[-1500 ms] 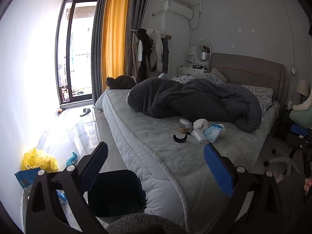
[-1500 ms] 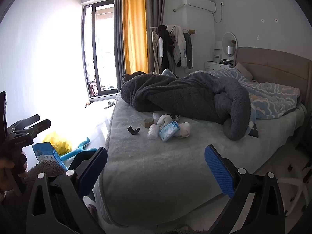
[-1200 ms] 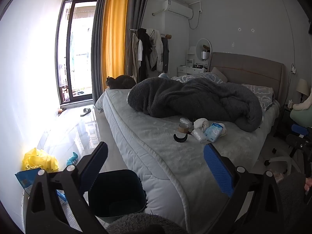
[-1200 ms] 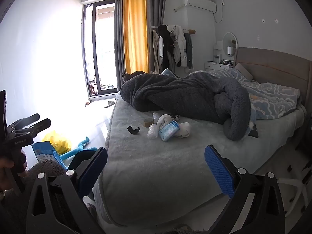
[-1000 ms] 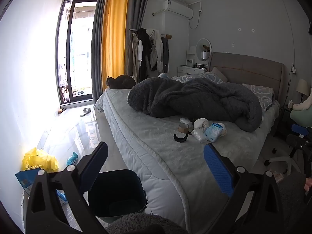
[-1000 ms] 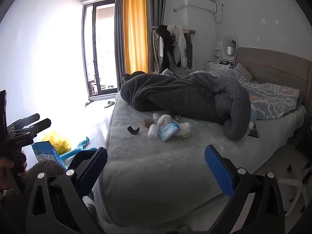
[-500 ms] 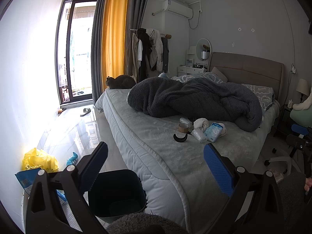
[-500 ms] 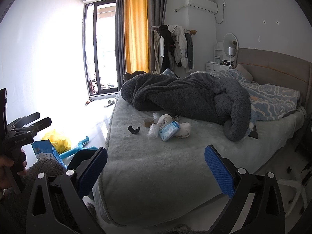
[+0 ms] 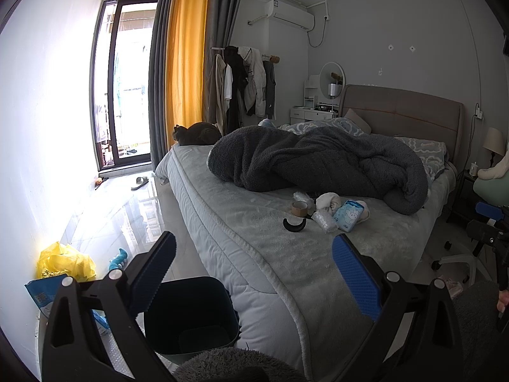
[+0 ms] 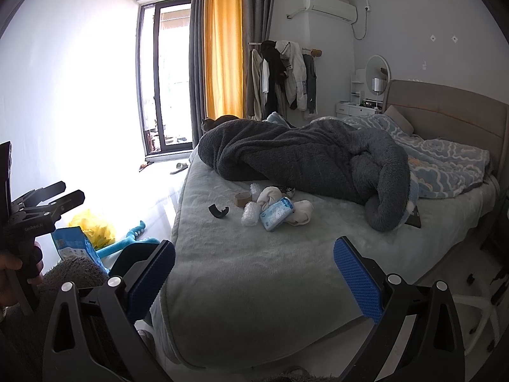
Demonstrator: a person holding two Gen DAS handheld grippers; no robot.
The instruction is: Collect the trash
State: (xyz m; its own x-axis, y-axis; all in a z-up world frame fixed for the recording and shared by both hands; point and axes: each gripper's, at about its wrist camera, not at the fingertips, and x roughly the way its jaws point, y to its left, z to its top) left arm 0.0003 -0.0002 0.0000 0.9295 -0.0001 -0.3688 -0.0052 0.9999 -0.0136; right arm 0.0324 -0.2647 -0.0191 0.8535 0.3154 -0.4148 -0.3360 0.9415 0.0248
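Both grippers are held up short of the bed, each with its blue-padded jaws spread wide and nothing between them; the left gripper hangs above the dark bin that stands on the floor against the mattress edge, and the right gripper faces the bed's flat grey cover from the foot side; the trash lies in a loose cluster on that cover, just in front of the heaped dark grey blanket and well apart from either tool; a blue-and-white tissue pack lies flat with its long axis running diagonally, its upper end angled toward the blanket; a crumpled wad of bubble wrap touches its left side, a brown tape roll sits beyond that, and a black curved piece lies alone to the left, its open side facing up and away; white balled cloth bunches round the pack, and what sits behind it under the blanket's edge is too dark to make out; the bin's near rim is cut off by the left tool's frame; by the wall a yellow bag and a blue packet lie on the floor, partly hidden.
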